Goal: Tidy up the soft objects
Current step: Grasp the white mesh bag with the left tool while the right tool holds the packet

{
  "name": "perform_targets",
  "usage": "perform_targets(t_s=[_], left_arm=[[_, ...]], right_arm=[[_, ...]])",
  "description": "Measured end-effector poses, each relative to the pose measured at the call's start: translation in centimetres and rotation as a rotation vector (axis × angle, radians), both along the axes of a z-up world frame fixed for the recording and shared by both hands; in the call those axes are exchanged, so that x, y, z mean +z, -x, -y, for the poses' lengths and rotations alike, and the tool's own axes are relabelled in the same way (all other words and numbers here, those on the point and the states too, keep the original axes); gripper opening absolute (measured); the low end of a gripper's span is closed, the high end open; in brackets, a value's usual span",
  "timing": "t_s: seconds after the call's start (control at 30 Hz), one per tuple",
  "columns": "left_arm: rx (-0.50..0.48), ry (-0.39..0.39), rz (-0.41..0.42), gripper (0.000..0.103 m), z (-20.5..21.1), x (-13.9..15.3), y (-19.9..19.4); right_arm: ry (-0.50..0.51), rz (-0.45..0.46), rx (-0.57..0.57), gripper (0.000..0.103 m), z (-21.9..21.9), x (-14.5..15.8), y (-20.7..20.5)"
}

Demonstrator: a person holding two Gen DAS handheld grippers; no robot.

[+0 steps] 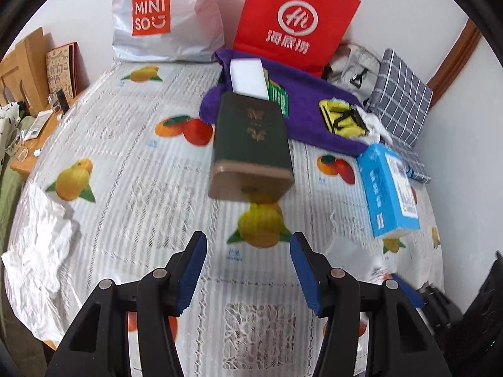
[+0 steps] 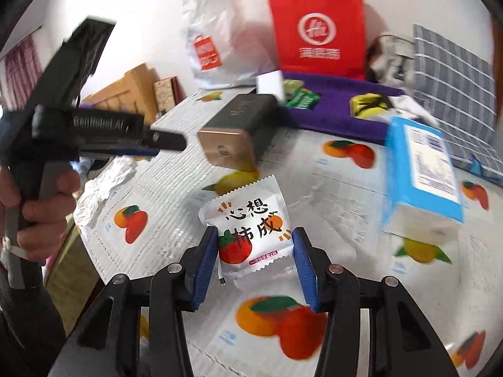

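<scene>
A white soft packet with a tomato print (image 2: 251,229) sits between the blue pads of my right gripper (image 2: 255,264), which is shut on it above the fruit-print tablecloth (image 2: 330,169). My left gripper (image 1: 248,270) is open and empty over the tablecloth (image 1: 125,163); it also shows at the left of the right wrist view (image 2: 163,141). A dark green box with a tan end (image 1: 251,144) (image 2: 235,132) lies in front of a purple tray (image 1: 311,106) (image 2: 333,106) holding a white block (image 1: 248,78), green packets (image 1: 278,94) and a yellow item (image 1: 342,119).
A blue tissue pack (image 1: 388,188) (image 2: 421,169) stands at the right. A white Miniso bag (image 1: 163,15), a red bag (image 1: 295,19) and a checked cushion (image 1: 399,100) line the back wall. Crumpled white plastic (image 1: 37,251) lies at the table's left edge.
</scene>
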State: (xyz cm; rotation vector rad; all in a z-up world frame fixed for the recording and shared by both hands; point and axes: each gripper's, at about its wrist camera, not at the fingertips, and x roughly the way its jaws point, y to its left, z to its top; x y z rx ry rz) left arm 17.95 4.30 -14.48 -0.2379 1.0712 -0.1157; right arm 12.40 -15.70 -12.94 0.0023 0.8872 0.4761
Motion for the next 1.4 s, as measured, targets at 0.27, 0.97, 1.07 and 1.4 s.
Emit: perform_targets(t_s=[0.27, 0.97, 1.07, 1.4], left_arm=[[-0.036, -0.016, -0.05, 0.053, 2.9, -2.3, 0.9], [-0.027, 0.025, -0.069, 0.053, 1.5, -3.7, 1.3], [-0.023, 0.036, -0.073, 0.053, 1.0, -4.0, 1.4], [-0.067, 0.028, -0.082, 0.053, 2.6, -4.5, 1.6]], right_arm=[[-0.018, -0.058, -0.047, 0.048, 3.5, -2.4, 0.7], [0.178, -0.035, 0.039, 0.051, -0.4, -5.5, 0.6], [0.1, -0.012, 0.038, 0.051, -0.1, -4.2, 0.8], [0.058, 0.05, -0.1, 0.051, 4.3, -1.0, 1.2]])
